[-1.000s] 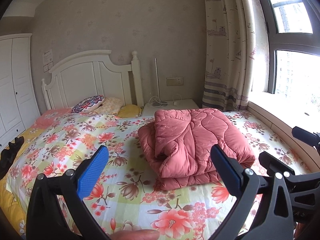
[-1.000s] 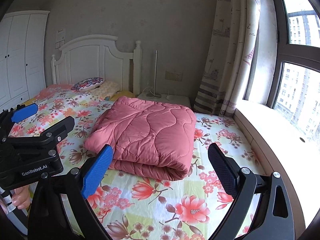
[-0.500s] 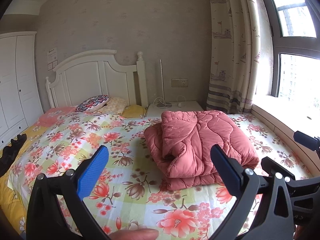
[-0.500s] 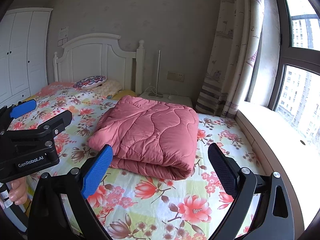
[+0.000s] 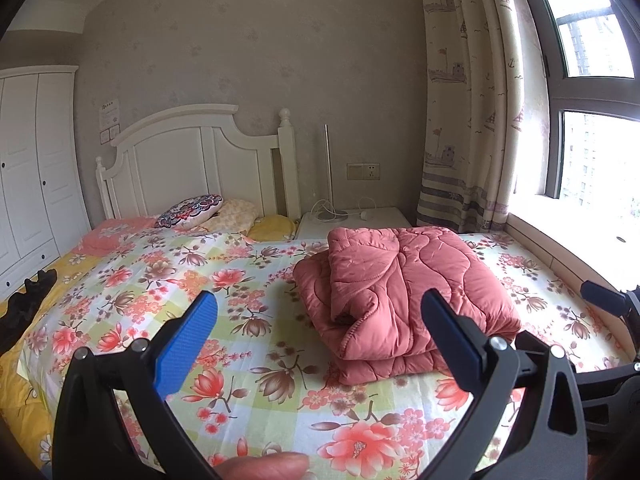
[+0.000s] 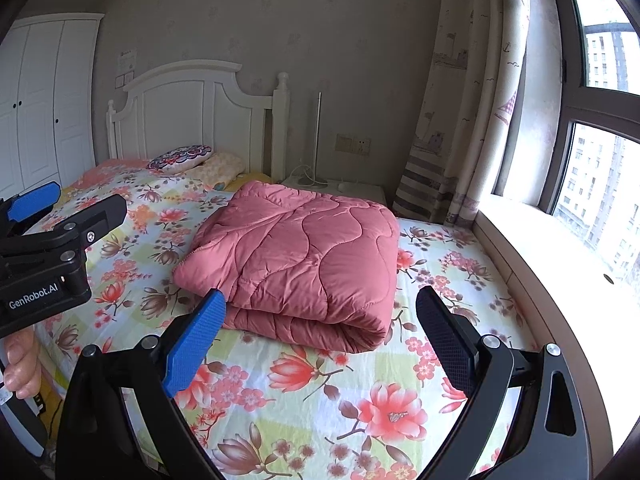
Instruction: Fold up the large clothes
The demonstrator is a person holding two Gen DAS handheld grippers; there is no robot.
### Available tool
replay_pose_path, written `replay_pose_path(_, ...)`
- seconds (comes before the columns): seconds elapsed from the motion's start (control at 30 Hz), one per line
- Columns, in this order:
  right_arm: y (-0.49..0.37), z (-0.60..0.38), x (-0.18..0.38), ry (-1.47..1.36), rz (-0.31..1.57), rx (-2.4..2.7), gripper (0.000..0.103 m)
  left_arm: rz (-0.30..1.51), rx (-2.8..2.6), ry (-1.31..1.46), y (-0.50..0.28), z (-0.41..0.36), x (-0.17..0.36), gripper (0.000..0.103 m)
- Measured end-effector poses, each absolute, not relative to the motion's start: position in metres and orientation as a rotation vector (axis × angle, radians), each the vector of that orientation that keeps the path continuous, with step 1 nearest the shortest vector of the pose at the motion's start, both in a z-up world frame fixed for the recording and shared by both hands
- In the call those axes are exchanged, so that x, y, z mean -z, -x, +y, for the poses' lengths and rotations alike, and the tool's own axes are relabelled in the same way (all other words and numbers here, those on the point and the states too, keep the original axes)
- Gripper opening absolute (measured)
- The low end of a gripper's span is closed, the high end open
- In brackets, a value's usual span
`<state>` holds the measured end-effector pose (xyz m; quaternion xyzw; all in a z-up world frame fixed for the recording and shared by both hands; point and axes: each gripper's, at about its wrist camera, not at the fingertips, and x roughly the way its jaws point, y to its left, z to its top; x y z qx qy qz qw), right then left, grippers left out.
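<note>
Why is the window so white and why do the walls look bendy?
Left wrist view: daylight overexposes the window, washing out the sill; the fisheye lens bends the wardrobe and darkens the corners. Right wrist view: the buildings outside stay visible, the curtain curves, and the pink quilt is sharp and evenly lit.

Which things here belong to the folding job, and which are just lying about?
Job: pink quilt, folded on the bed; left gripper and right gripper, both open.

Lying about: patterned cushion, black garment, nightstand, curtain.
</note>
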<state>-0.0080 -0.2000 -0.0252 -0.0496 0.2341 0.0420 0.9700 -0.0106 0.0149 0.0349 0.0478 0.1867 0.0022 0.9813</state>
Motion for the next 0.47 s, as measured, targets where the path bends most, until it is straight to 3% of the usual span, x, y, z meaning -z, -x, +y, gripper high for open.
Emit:
replay_pose_path(0.3, -0.024, -0.205, 0.055, 0.073, 0.558, -0.086, 0.092, 0.467, 0.092, -0.073, -0.033, 0.021, -0.015, 0.101)
replay_pose_path(0.47, -0.067, -0.236, 0.059, 0.052, 0.606, -0.02, 0.092, 0.601, 0.027, 0.073, -0.115, 0.107, -0.004, 0.101)
